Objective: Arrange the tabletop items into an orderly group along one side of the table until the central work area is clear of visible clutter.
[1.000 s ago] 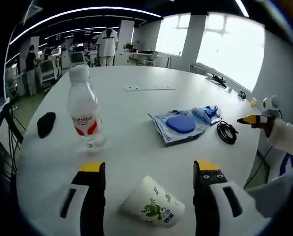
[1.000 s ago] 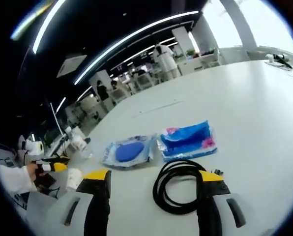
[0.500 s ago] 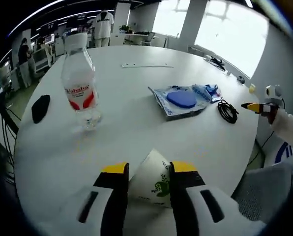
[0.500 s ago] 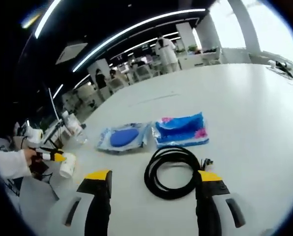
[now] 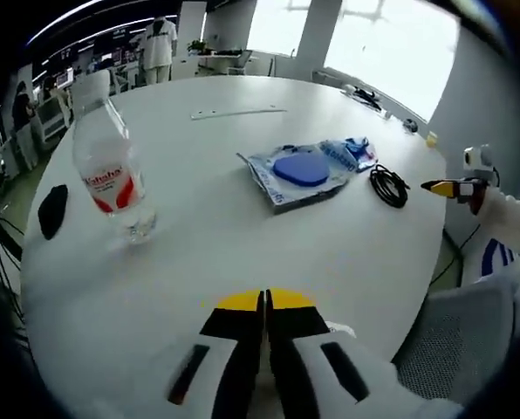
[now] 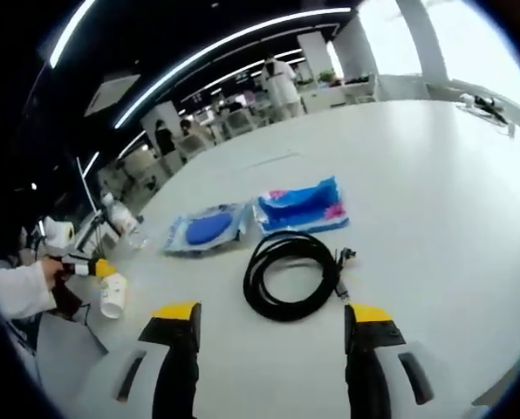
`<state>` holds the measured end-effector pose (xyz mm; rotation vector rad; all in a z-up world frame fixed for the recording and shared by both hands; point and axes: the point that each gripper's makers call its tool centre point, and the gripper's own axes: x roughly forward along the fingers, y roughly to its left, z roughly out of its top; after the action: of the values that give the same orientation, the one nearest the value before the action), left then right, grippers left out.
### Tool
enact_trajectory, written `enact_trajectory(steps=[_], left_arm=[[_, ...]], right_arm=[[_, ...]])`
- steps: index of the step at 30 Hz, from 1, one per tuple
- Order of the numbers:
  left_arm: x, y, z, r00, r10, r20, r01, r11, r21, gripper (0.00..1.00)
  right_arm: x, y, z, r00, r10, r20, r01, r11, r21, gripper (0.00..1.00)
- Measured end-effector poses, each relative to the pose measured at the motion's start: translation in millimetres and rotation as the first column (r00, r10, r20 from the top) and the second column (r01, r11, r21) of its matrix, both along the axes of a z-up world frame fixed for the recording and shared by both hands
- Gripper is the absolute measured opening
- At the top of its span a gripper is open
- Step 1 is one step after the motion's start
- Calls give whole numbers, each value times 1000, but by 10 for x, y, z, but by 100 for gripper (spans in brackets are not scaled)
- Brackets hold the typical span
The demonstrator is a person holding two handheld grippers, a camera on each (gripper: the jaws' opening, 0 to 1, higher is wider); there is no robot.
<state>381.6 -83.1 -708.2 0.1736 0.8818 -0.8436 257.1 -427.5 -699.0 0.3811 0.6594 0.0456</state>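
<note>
My left gripper (image 5: 264,298) has its jaws pressed together near the table's front edge. In the right gripper view that left gripper (image 6: 99,267) holds a white paper cup (image 6: 112,297) with a green print, lifted off the table by its rim. A clear water bottle (image 5: 110,175) with a red label stands upright to the left. Two blue packets (image 5: 302,168) lie mid-table, with a coiled black cable (image 5: 388,185) beside them. My right gripper (image 6: 273,310) stands open just short of the cable (image 6: 290,275), nothing between its fingers.
A flat black object (image 5: 52,209) lies near the round white table's (image 5: 242,236) left edge. A thin white strip (image 5: 238,112) rests at the far side. A grey chair (image 5: 456,349) stands at the right edge. People and desks fill the background.
My left gripper went from open around the lying paper cup to shut on it, and the cup has come up off the table. The right gripper stays open by the cable.
</note>
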Motion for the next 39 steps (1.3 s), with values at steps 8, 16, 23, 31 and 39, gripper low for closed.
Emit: enact_trajectory(steps=[8, 16, 23, 31, 39], left_arm=[[78, -68, 234, 999, -12, 44, 13, 1000, -21, 0], [319, -174, 569, 976, -66, 209, 67, 998, -2, 0], [458, -240, 686, 902, -132, 411, 103, 990, 93, 0], [357, -313, 534, 790, -285, 542, 152, 949, 277, 0], [209, -431, 571, 770, -321, 552, 195, 942, 274, 0]], right_arm=[[-18, -22, 3, 1000, -26, 6, 26, 1000, 18, 67], [-7, -7, 13, 999, -29, 14, 29, 999, 22, 66], [-54, -28, 8, 998, -54, 13, 54, 998, 41, 64], [-89, -45, 21, 997, -70, 17, 70, 996, 48, 63], [-41, 178, 62, 999, -8, 33, 7, 998, 55, 64]])
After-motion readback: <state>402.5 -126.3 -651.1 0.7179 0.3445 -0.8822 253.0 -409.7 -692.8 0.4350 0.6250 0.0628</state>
